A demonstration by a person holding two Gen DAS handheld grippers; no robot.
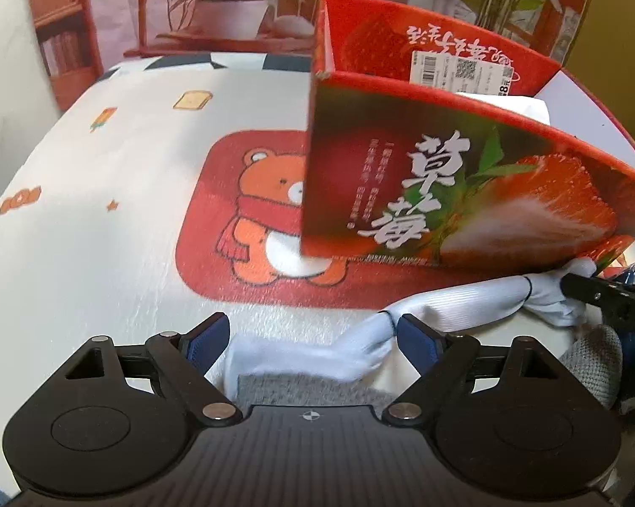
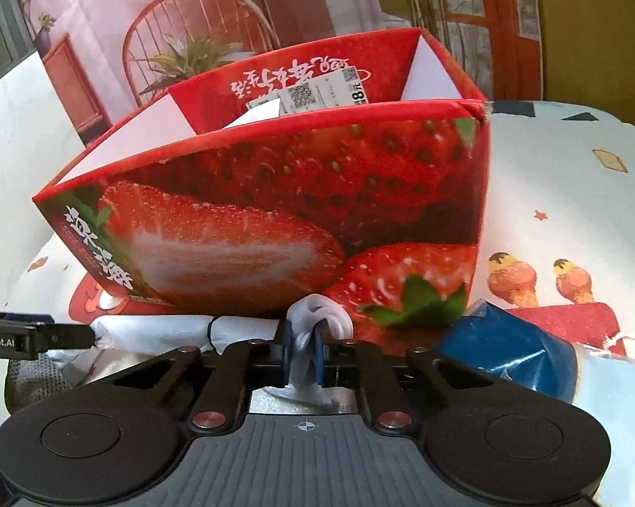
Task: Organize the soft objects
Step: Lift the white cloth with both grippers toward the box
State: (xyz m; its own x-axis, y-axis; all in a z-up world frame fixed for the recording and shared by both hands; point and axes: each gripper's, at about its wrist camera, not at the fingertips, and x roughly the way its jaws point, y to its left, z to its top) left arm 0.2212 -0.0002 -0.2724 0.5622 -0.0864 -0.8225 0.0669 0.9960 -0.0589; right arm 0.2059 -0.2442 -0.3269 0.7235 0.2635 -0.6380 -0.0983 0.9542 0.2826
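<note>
Right gripper [image 2: 304, 348] had its fingers pinching one end of the white sock [image 1: 452, 300]; left gripper [image 1: 313, 342] fingers stood spread around the other end. Sock lay stretched on the bench [image 1: 106, 253] against the box [image 2: 275, 219]. Something white already showed inside; sock and blue cloth [image 2: 499, 350] remained outside.

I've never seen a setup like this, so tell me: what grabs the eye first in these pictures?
The big red strawberry box dominates, standing open on a tablecloth printed with a cartoon bear. In front of it lies a long white sock: the right gripper is shut on one end, while the left gripper hangs open over the other.
</note>
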